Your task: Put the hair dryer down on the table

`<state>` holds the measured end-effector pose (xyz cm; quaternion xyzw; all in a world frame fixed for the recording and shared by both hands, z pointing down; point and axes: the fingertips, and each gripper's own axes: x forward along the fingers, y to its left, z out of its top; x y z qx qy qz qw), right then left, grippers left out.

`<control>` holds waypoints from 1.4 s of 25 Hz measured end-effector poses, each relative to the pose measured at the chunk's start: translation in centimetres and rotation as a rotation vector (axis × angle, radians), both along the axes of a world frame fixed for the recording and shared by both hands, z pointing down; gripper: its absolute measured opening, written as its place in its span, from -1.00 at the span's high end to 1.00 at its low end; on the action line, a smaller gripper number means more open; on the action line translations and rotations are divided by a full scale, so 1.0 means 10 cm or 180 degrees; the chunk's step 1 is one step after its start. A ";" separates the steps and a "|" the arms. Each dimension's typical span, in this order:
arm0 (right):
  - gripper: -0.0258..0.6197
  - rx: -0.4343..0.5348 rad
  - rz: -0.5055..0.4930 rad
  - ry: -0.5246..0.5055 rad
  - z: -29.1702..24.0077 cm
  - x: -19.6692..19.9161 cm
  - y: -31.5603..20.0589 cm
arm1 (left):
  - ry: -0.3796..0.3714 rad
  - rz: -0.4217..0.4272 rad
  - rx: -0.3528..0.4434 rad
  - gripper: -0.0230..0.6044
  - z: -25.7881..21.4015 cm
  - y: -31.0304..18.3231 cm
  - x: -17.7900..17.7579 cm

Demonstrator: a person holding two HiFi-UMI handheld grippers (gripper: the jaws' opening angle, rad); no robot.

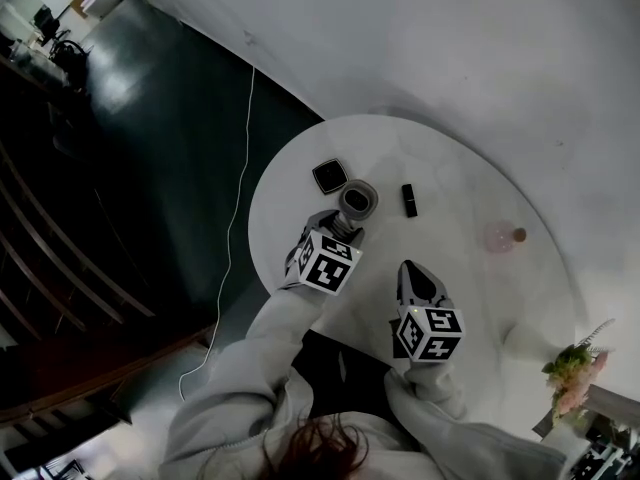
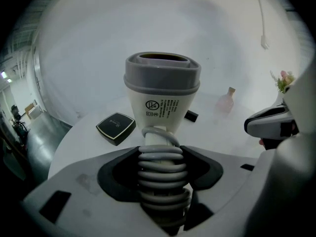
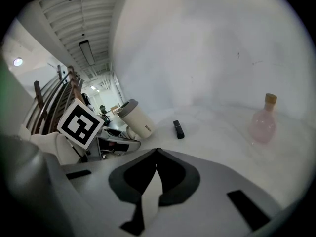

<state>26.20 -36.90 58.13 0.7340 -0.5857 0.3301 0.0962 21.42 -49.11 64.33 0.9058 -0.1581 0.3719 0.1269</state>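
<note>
Cream plastic with a grey ring at the mouth: holding such a hair dryer (image 2: pixel 162 102) in the left gripper (image 2: pixel 163 177), both black pads pressing on the handle wrapped in tight coils of grey cord. Carrying it with the mouth pointing away from the gripper, over the round white table (image 1: pixel 460 158), between a flat black square case (image 2: pixel 115 128) and a small black stick-shaped object (image 1: pixel 409 200); not being able to tell whether it is touching the tabletop. Hanging the right gripper (image 3: pixel 157 154) just beside the left one, over the near part of the table, jaws lying together and gripping nothing. Seeing further right a pale pink bottle with a cork-coloured stopper (image 3: pixel 261 125), and near the table's right edge a small bunch of pink flowers (image 1: pixel 575 373). Noticing also a thin white cable (image 1: pixel 238 198) on the dark floor beside the table.
</note>
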 end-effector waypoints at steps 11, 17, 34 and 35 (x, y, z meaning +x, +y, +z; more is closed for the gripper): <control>0.77 -0.0035 0.0013 -0.0068 0.05 0.02 0.00 | -0.0224 -0.0037 -0.0102 0.15 0.14 -0.07 0.04; 0.77 -0.0039 0.0005 -0.0087 0.06 0.01 0.00 | -0.0202 -0.0036 -0.0129 0.15 0.14 -0.10 0.04; 0.77 -0.0061 0.0016 -0.0083 0.05 -0.02 0.14 | -0.0262 -0.0016 0.0007 0.15 0.15 -0.10 0.03; 0.77 -0.0064 0.0013 -0.0081 0.04 -0.02 0.15 | -0.0270 -0.0014 0.0028 0.15 0.15 -0.09 0.04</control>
